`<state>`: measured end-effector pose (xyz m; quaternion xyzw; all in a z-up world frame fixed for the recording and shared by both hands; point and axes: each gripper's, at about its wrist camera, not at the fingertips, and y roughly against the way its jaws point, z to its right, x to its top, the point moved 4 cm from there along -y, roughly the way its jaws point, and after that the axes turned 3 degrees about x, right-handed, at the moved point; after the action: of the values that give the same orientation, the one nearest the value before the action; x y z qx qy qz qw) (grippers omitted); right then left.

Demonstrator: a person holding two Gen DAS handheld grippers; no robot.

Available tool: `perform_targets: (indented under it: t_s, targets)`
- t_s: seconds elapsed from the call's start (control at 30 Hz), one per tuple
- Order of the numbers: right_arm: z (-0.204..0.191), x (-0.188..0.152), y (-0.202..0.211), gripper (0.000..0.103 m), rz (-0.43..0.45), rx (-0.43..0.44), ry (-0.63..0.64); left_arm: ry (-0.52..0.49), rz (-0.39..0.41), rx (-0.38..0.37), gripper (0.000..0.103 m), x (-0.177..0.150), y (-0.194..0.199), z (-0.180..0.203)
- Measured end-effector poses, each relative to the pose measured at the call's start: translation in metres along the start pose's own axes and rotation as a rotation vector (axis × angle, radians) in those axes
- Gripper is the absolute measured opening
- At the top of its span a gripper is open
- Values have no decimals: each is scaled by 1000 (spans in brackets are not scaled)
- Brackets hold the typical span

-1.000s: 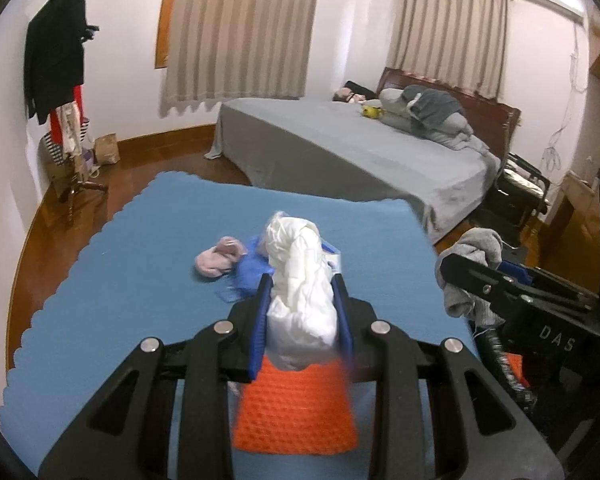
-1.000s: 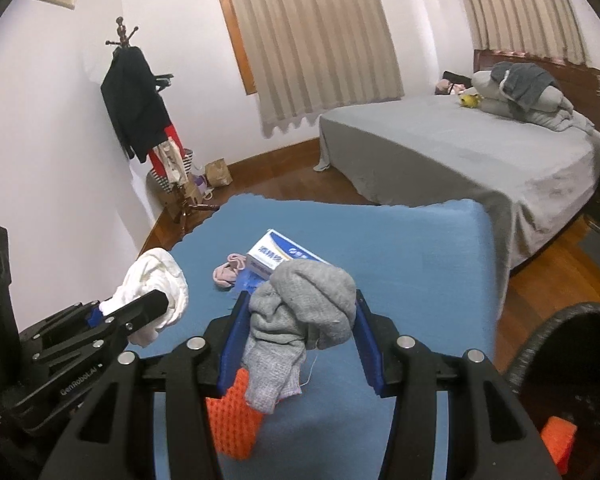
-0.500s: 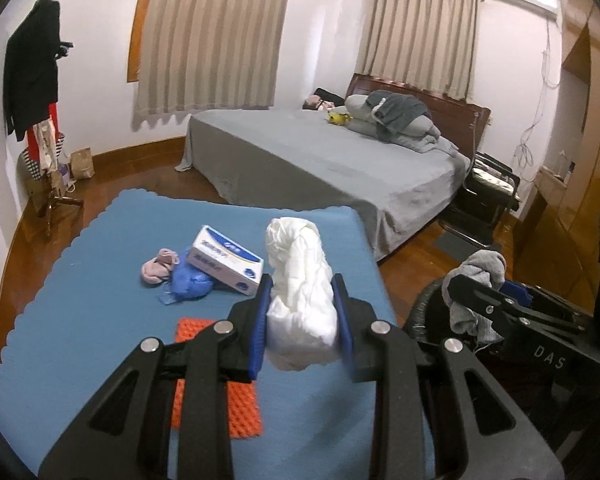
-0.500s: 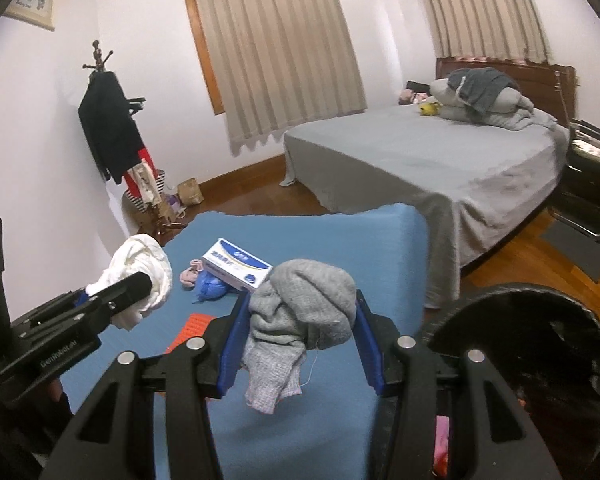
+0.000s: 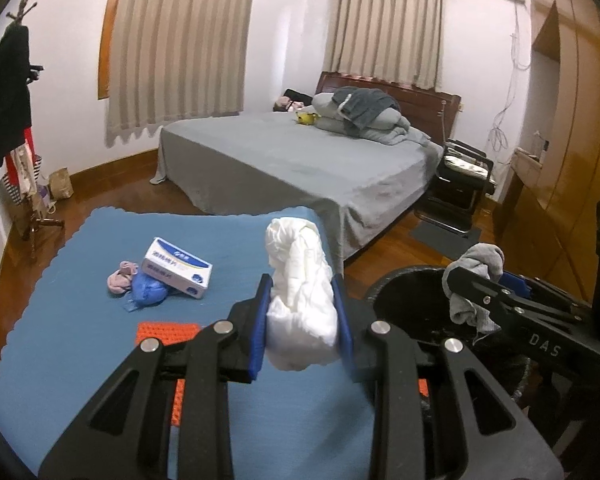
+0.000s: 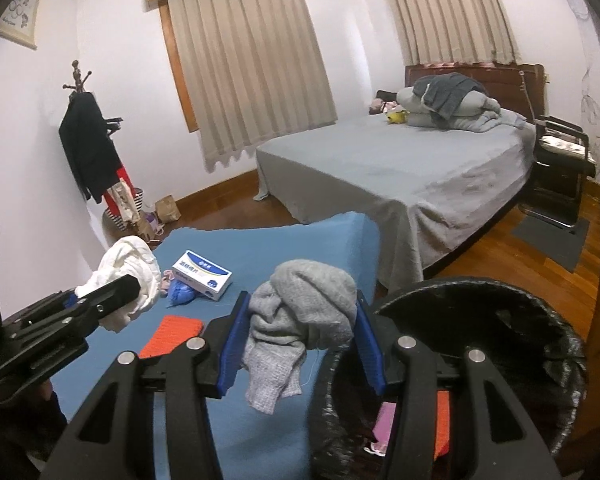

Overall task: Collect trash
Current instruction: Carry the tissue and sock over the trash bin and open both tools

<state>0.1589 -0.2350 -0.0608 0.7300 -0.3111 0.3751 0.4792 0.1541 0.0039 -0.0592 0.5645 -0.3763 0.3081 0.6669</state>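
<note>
Two grippers, both loaded. Left gripper [image 5: 300, 320], lower centre of the left wrist view: blue pads pinch a crumpled white wad [image 5: 300, 292], which bulges above and below the fingers. Right gripper [image 6: 300, 340], lower centre of the right wrist view: pads clamp a grey knitted rag [image 6: 300, 320], its loose end hanging below the fingers.

Black bin [image 6: 500, 300] fills the lower right of the right wrist view, beside the blue mat [image 6: 280, 240]; pink and orange scraps lie inside. The grey rag sits at the bin's left rim.

On the mat, left of centre in the left wrist view: white-and-blue box [image 5: 178, 268], blue crumpled piece [image 5: 148, 292] touching it, pink scrap [image 5: 120, 280] just beside, orange mesh [image 5: 164, 330] nearer the camera.
</note>
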Motion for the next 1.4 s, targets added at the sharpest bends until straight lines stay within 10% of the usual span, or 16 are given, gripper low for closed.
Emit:
perform_targets:
  t_s: [1.4]
  targets:
    - [117, -17, 70, 50, 46, -209, -74, -159, 42, -233, 29, -8, -9, 153]
